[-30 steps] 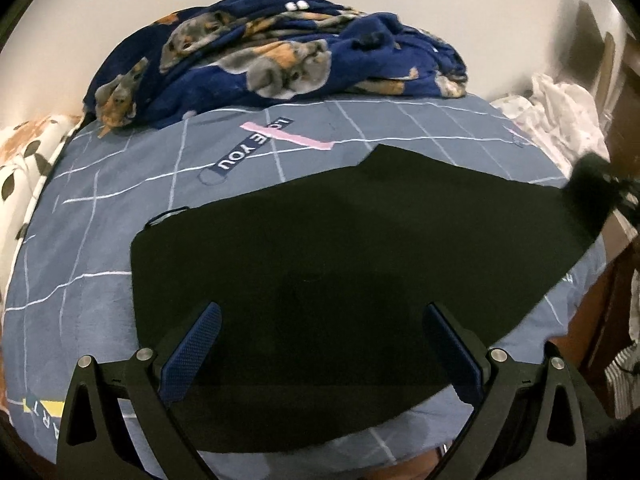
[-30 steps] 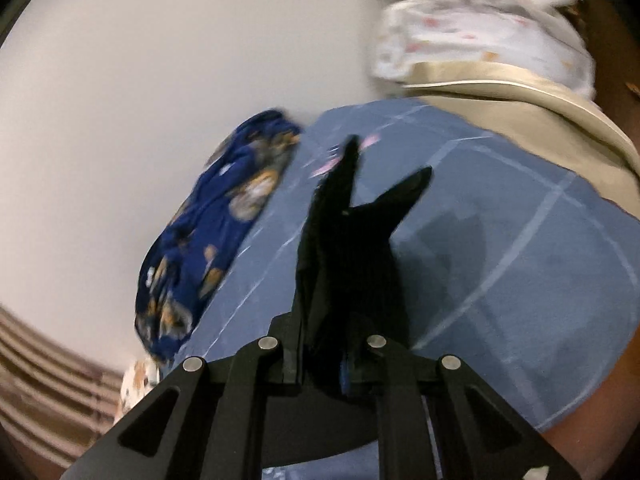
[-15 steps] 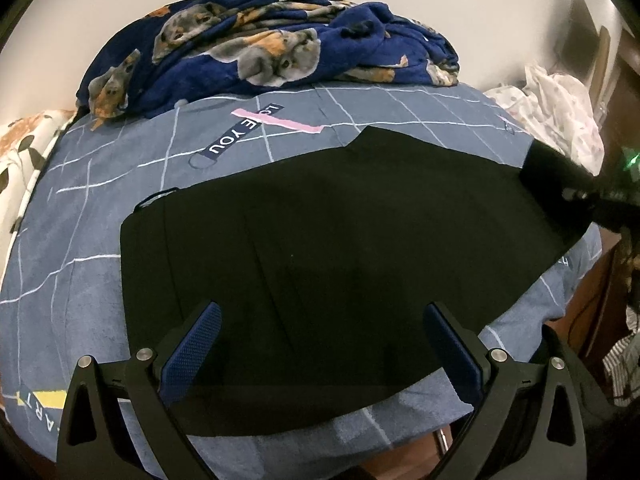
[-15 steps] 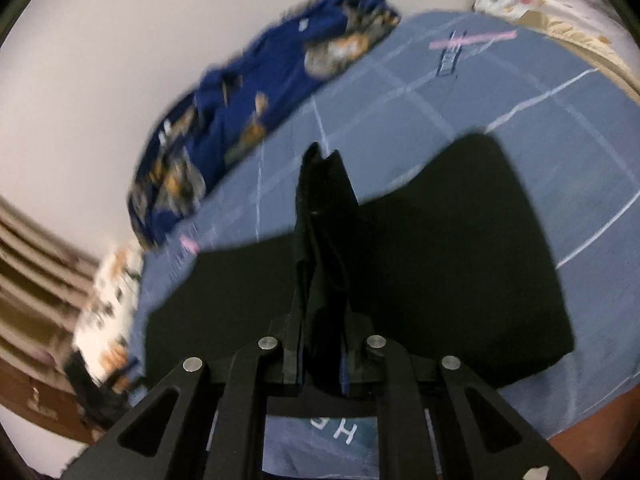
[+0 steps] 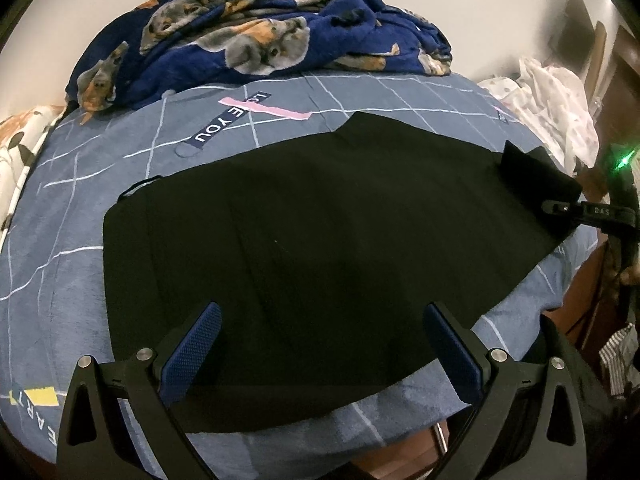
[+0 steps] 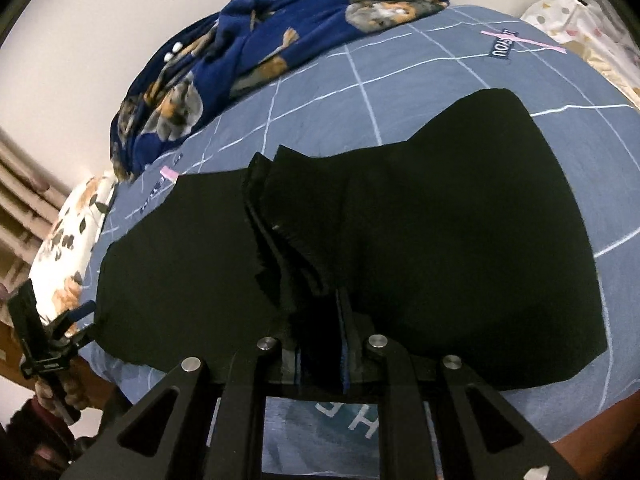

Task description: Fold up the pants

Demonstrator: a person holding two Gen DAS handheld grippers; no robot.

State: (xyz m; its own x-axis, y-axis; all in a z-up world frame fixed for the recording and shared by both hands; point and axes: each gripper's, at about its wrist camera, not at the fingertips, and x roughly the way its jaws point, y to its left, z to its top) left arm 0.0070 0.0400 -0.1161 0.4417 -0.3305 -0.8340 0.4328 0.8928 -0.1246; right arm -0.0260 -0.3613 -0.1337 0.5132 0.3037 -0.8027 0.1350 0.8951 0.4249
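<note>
From the left wrist view, the black pants (image 5: 320,240) lie spread flat across the near half of the bed (image 5: 80,184), reaching its near edge; the left gripper (image 5: 320,344) hovers over them with jaws wide and nothing between. At the right edge of the bed the right gripper (image 5: 560,206) has carried a bunched end of the cloth inward since a second ago, so a first fold looks under way. From the right wrist view, the right gripper (image 6: 320,344) has its jaws narrow, pinched on a thick wad of pants (image 6: 440,240) fabric, probably the leg hems, though the dark cloth hides detail. A dog-print blanket (image 6: 240,48) is heaped at the far edge, clear of the fold path.
</note>
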